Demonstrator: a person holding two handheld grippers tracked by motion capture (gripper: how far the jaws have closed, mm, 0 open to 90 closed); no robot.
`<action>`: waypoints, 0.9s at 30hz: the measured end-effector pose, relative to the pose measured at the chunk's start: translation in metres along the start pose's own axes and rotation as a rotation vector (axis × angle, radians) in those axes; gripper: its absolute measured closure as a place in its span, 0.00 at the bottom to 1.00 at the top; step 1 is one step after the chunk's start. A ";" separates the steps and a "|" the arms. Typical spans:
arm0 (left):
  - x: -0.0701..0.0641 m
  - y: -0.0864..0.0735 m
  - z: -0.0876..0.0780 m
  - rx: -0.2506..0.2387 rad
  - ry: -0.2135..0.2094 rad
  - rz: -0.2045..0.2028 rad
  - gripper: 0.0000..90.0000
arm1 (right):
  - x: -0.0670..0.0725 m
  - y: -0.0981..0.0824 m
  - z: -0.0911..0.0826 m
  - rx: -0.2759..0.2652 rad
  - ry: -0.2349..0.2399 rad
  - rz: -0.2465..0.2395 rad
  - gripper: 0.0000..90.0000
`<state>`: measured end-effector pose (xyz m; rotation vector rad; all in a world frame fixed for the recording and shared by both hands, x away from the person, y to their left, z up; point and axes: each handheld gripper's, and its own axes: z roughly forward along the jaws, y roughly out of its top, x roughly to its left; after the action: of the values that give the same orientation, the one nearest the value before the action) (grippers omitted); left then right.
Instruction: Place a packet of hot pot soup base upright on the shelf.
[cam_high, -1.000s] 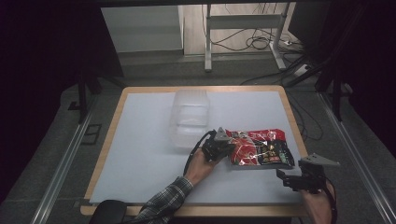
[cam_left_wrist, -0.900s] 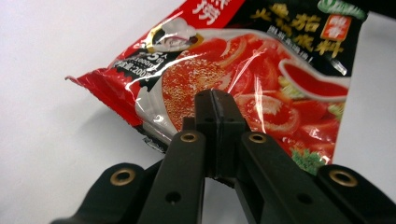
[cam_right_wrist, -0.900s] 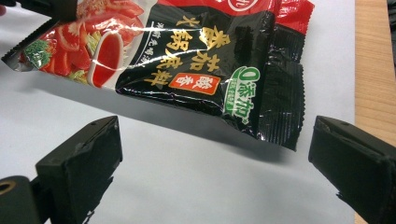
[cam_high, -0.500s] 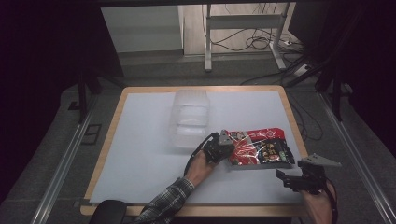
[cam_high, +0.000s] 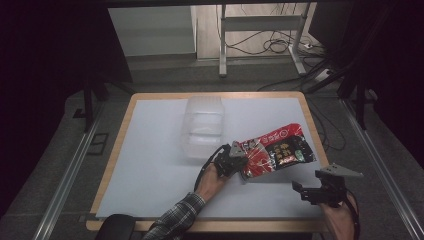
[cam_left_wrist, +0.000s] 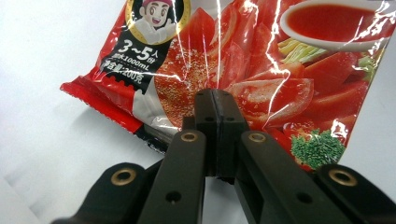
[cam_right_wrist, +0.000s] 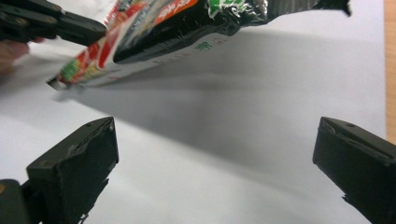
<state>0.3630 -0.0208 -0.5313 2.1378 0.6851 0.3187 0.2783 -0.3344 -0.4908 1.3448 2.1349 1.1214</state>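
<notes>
High view: clear container (cam_high: 202, 127) stands just beside the lifted sauce packet (cam_high: 277, 150).

Packet (cam_high: 277, 150) on table (cam_high: 150, 165), right of container (cam_high: 202, 127).
</notes>
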 end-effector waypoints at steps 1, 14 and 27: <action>0.001 0.000 0.000 0.000 -0.005 -0.007 1.00 | 0.002 0.003 0.000 -0.023 0.014 -0.006 0.00; 0.003 -0.005 0.000 -0.008 -0.015 -0.018 1.00 | 0.016 0.033 0.020 -0.057 0.089 0.044 0.02; 0.003 -0.006 0.000 0.003 -0.011 -0.012 1.00 | 0.025 0.082 0.045 -0.107 0.093 0.151 0.29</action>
<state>0.3634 -0.0160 -0.5356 2.1358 0.6925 0.2988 0.3444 -0.2749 -0.4514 1.4507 2.0324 1.3623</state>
